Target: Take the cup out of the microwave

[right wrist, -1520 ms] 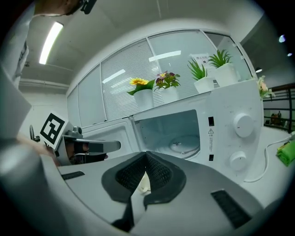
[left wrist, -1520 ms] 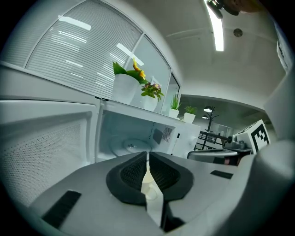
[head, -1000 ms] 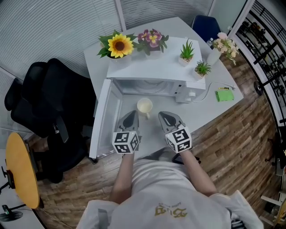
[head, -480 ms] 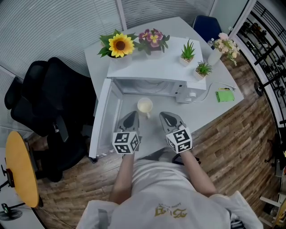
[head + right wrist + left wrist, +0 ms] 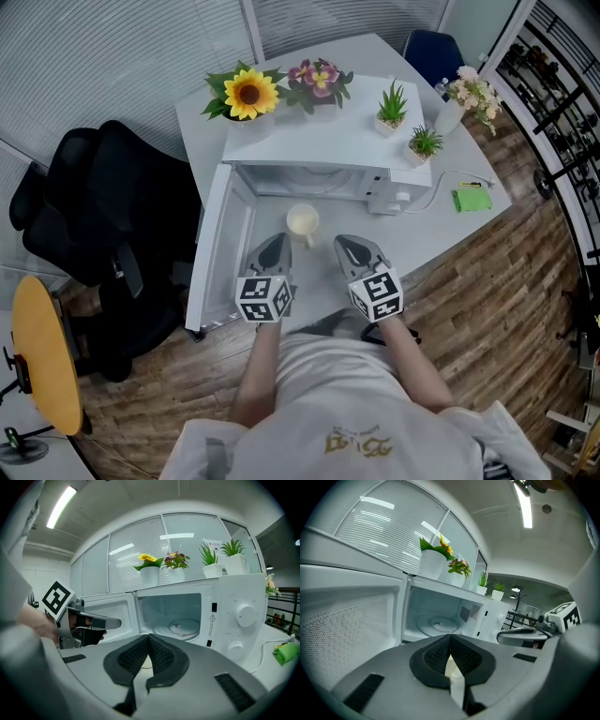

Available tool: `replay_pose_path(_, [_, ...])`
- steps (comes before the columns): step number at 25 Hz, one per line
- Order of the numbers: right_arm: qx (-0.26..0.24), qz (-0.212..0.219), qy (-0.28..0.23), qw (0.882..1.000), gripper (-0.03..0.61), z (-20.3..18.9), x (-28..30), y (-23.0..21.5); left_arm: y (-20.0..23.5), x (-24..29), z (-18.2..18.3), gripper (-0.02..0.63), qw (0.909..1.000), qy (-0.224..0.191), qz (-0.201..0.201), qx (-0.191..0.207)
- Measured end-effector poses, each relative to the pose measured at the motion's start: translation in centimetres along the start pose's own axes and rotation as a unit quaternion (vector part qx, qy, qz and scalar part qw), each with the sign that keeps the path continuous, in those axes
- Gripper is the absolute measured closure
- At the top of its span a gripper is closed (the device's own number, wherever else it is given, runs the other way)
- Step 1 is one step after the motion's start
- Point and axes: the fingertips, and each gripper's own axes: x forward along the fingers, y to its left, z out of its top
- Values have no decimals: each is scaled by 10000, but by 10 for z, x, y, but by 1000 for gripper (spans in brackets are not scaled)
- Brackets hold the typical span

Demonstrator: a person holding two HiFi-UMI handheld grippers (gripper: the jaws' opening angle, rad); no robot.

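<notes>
Judging the task: I think the main step is done, because the cup [image 5: 303,223] stands outside on the worktop [image 5: 441,234], just in front of the open microwave [image 5: 328,150].
Cup place: upright, between the two tongs and a little ahead of them; as far as I see, neither touches it.
Cup content: I cannot tell; the head view shows only a pale inside.
Microwave inside: only the glass turntable [image 5: 436,623], no other thing in the chamber.
Door: the door [image 5: 214,253] is swung wide open to the left; closing it may be what is left, I guess.
Left tongs [image 5: 450,638]: pressed together, gripping nothing.
Right tongs [image 5: 148,639]: also closed together, empty.
Pots on top: the pots [image 5: 392,122] on the microwave roof hold flowers and small green plants.
</notes>
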Motion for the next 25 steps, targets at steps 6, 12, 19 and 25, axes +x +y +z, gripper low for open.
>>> replay_pose_path(6, [38, -17, 33, 10000, 568, -3, 0, -1, 2, -2, 1, 601, 10000, -12, 37, -30])
replay_pose_path(12, [51, 8, 75, 10000, 568, -6, 1, 1, 4, -3, -2, 601, 10000, 17, 59, -57])
replay_pose_path(19, [97, 68, 29, 9999, 568, -7, 0, 2, 5, -4, -5, 601, 9999, 36, 67, -74])
replay_pose_path(25, [111, 73, 30, 9999, 568, -7, 2, 2, 9, -3, -5, 601, 9999, 43, 97, -80])
